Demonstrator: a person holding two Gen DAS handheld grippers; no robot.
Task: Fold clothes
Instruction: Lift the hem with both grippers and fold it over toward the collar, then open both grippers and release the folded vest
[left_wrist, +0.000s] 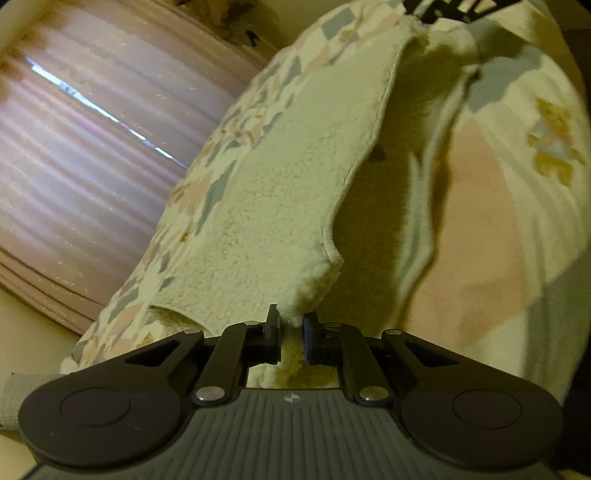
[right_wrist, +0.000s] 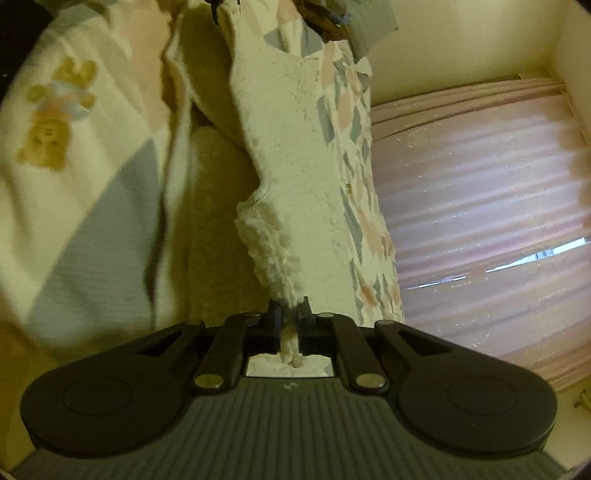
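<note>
Left gripper (left_wrist: 291, 319) clamped on fleecy edge of garment (left_wrist: 280, 192); cream pile bunched between black fingers (left_wrist: 272, 325). Right gripper (right_wrist: 290, 314) likewise pinched tight on another fleecy edge of same garment (right_wrist: 295, 155). Garment stretched between both grippers, held up in air, fleece lining facing cameras, outer side printed with pastel patches and teddy bear (left_wrist: 554, 140). Pink pleated curtain (left_wrist: 92, 147) behind, thin bright gap in it.
</note>
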